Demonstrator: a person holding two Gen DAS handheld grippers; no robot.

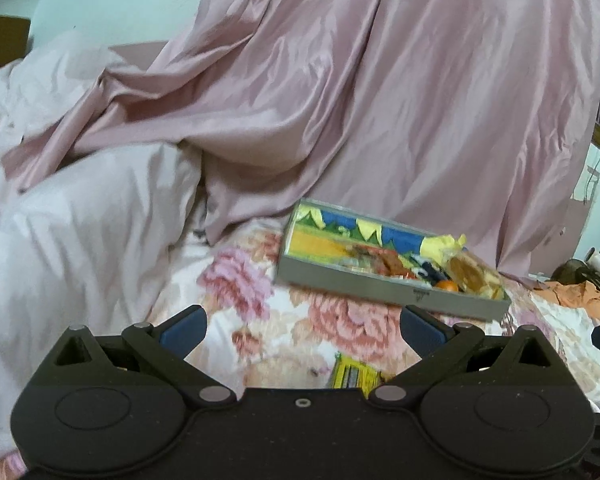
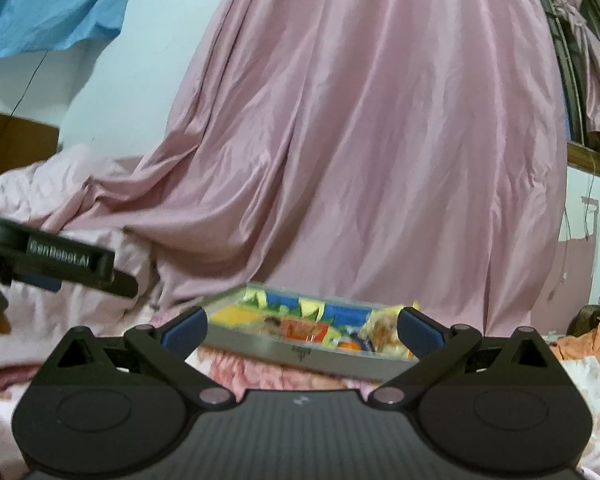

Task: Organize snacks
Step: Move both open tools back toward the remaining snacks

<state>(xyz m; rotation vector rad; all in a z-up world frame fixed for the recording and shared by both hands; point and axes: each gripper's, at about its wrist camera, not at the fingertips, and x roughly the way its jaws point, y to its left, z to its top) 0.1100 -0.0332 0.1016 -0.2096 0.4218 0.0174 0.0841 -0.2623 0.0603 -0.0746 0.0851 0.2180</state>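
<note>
Both the left hand-held gripper [image 1: 304, 326] and the right hand-held gripper [image 2: 302, 326] are wide open, empty. The snack tray [image 1: 340, 278] rests on the soft bed [image 1: 259, 320]; pressing its rim may tip it.

I'm working over a bed covered by a floral sheet [image 1: 300, 320] with big pink blooms. A shallow grey tray [image 1: 364, 286] rests on it, loaded with bright snack packets. A yellow packet [image 1: 354, 374] lies on the sheet just in front of the tray. A pale pink quilt [image 1: 79, 232] is heaped to the left, and crumpled orange cloth [image 1: 580, 300] sits at the right edge.
</note>
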